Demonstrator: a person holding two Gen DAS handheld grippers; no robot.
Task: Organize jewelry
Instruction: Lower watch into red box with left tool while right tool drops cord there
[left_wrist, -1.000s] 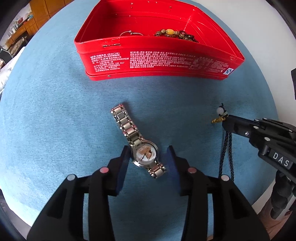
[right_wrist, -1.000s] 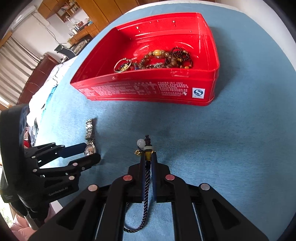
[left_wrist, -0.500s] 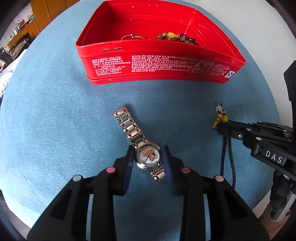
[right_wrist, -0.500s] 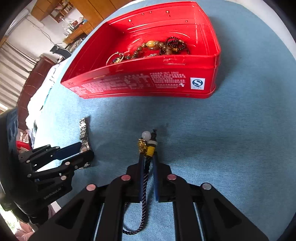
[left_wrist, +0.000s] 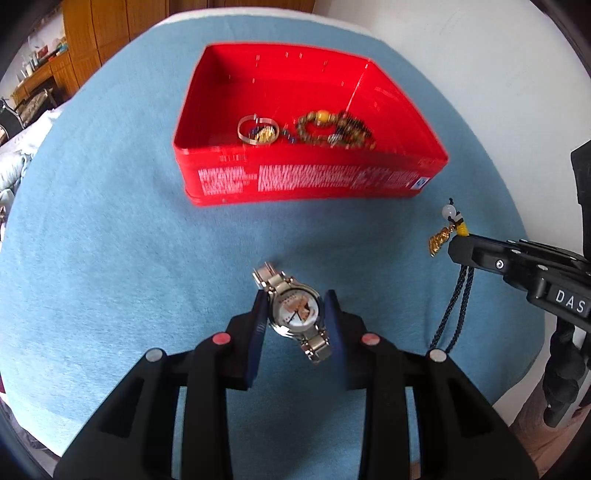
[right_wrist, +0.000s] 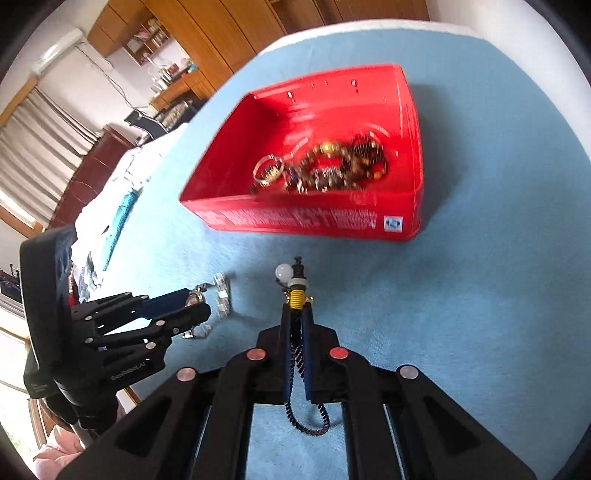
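L gripper (left_wrist: 295, 314) is clamped on the watch (left_wrist: 295, 312), pads on either side of the case, bracelet ends hanging free above the blue cloth (left_wrist: 110, 258). R gripper (right_wrist: 295, 325) is pinched together on the dark cord (right_wrist: 295, 354) of a pendant (right_wrist: 293, 284), bead and gold charm poking out past the tips. Red tin (left_wrist: 306, 181) sits ahead, w/ bangle and bead bracelets already in it.

Risks: the round watch case could slip or twist out of the flat pads; a dangling bracelet end could catch the tin's near wall; the cord loop could snag likewise.

L view shows the dial and pad contact; R view doesn't, but shows the cord loop under the jaws.
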